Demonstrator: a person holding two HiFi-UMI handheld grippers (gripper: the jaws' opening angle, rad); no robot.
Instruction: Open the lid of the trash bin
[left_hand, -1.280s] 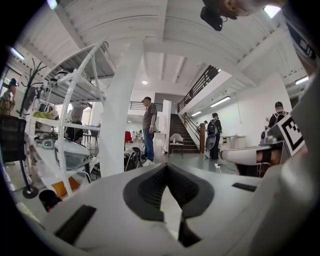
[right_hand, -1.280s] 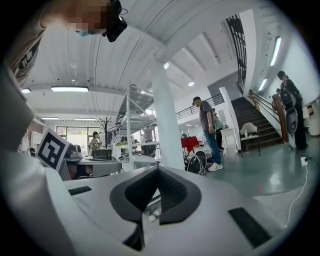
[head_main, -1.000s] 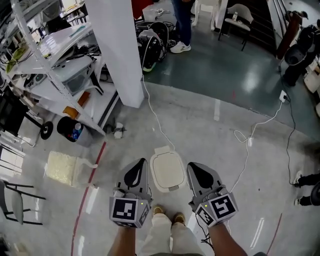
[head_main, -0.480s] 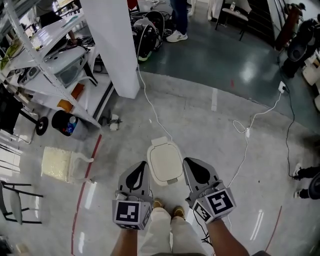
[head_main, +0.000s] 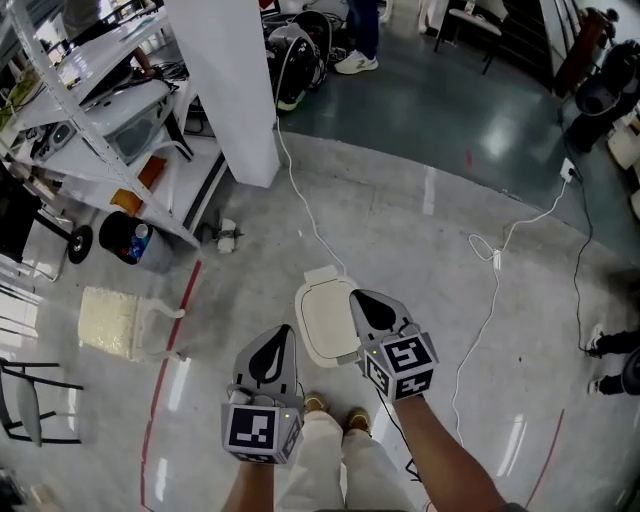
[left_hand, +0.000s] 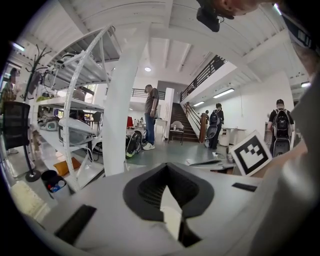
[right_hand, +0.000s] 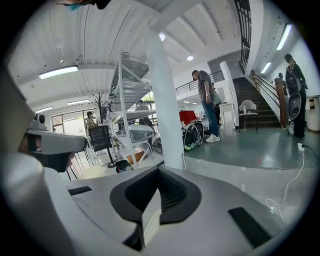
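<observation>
Our right gripper (head_main: 360, 297) has swung forward and to the left since a second ago. Its tip now overlaps the right edge of the cream trash bin lid (head_main: 320, 320), which lies closed on the floor; we cannot tell whether the two touch. Its jaws are pressed together with nothing between them. Our left gripper (head_main: 283, 333) hangs with the lid just ahead and to the right of its tip, apart from it, jaws likewise together and empty.

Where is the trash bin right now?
Head view, lower centre: the trash bin stands on the floor ahead of the person's shoes, the right gripper overlapping its right edge and the left gripper at its lower left.
</observation>
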